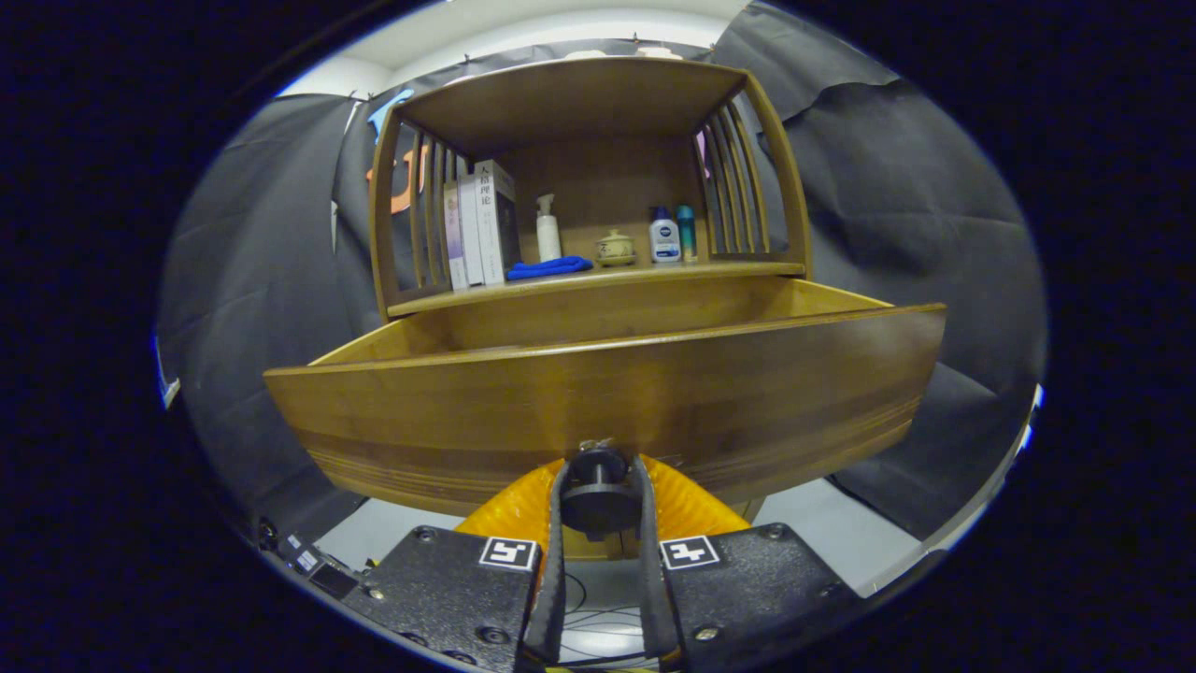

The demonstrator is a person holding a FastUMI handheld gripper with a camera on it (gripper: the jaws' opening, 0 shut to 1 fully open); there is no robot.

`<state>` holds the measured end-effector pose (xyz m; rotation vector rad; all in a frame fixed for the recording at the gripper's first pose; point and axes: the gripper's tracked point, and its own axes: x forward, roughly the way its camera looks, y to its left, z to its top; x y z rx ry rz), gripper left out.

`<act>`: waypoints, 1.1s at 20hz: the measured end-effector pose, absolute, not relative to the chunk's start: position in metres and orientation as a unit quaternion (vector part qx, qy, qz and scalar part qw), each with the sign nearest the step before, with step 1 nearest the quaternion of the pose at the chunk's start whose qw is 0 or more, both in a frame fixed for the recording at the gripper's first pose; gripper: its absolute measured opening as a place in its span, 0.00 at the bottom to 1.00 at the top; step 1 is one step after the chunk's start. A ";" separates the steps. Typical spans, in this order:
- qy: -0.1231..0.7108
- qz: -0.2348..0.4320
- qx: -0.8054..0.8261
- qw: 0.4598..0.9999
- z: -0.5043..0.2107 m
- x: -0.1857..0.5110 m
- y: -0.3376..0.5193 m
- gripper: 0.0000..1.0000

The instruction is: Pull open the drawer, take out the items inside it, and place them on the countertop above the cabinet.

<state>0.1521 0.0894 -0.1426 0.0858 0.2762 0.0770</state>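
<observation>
Now jaws clamp drawer knob (598,465); drawer (607,393) prob. half open.

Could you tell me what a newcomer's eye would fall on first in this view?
The wide wooden drawer stands pulled out of the cabinet, its front looming just beyond the tongs, whose fingers are shut on the dark round knob. Above it, the countertop carries books, a blue cloth and bottles.
</observation>
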 end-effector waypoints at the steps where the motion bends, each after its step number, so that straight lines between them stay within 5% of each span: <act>1: 0.139 0.038 0.043 0.989 -0.142 0.151 0.089 0.35; 10: 0.137 0.042 0.039 0.989 -0.145 0.145 0.090 0.35; 17: 0.091 0.035 0.048 0.994 -0.096 0.106 0.051 0.95; 22: 0.046 0.023 0.063 0.997 -0.026 0.083 0.016 1.00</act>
